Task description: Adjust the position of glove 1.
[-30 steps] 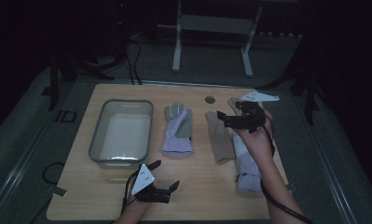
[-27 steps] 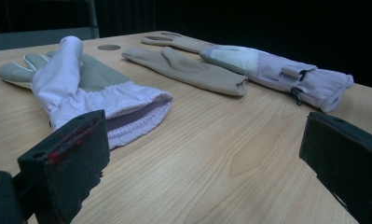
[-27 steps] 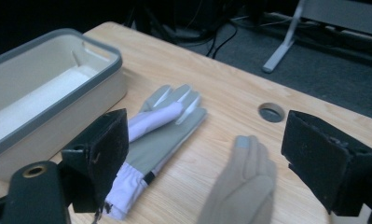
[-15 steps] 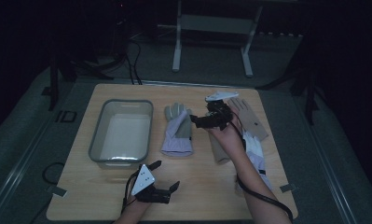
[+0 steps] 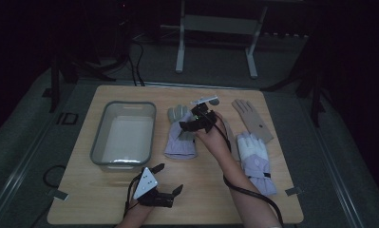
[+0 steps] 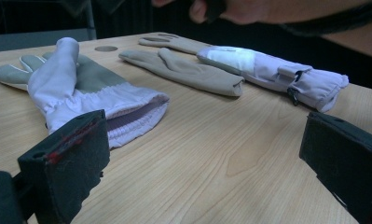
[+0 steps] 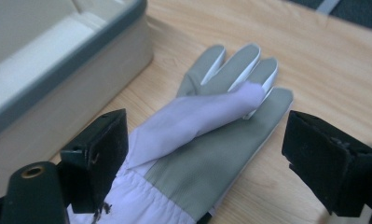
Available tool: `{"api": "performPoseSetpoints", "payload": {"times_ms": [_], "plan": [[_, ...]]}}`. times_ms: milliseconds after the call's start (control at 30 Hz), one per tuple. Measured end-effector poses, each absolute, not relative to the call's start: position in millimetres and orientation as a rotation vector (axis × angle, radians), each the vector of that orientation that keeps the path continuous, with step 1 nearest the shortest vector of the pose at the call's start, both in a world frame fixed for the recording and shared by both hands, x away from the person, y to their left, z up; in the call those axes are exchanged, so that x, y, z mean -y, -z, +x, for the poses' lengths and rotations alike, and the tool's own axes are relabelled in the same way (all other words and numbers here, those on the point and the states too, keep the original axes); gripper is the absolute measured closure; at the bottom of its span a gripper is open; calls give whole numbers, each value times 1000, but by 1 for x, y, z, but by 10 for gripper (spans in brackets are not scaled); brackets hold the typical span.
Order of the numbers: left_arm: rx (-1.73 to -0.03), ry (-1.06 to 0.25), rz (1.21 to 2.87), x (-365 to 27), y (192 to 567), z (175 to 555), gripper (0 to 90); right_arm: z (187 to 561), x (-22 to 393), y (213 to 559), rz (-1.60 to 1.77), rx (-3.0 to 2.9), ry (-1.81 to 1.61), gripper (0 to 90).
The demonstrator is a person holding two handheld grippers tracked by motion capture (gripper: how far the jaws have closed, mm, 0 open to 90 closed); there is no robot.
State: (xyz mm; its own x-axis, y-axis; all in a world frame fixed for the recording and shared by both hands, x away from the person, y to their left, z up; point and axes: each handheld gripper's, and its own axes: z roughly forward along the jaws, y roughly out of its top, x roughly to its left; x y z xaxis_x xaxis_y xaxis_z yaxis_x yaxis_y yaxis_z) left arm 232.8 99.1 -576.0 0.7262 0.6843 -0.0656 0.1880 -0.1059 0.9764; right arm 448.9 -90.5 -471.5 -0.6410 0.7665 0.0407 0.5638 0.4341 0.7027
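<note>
The right hand-held gripper [image 5: 189, 124] is held wide open, empty, over the lilac glove [image 7: 193, 140]; only its loose folded thumb may be pinched.

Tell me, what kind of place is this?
Probably a lab or studio set up for recording. A wooden table stands on grey flooring in a dark room, with cables and a metal stand behind, and gloves laid out beside a bin.
</note>
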Motion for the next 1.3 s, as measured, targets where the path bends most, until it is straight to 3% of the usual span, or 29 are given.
{"api": "performPoseSetpoints", "payload": {"times_ms": [433,967,1100,1300], "plan": [[-708,-472,1658,-99,576,233,19,471,69,517,1261,-2449,-923,152],[-707,-458,1661,-99,576,234,19,472,61,544,1292,-2447,-873,252],[-705,-454,1661,-99,576,234,19,472,61,544,1295,-2454,-887,377],[-703,-456,1662,-99,576,234,19,467,57,542,1273,-2480,-905,668]]}}
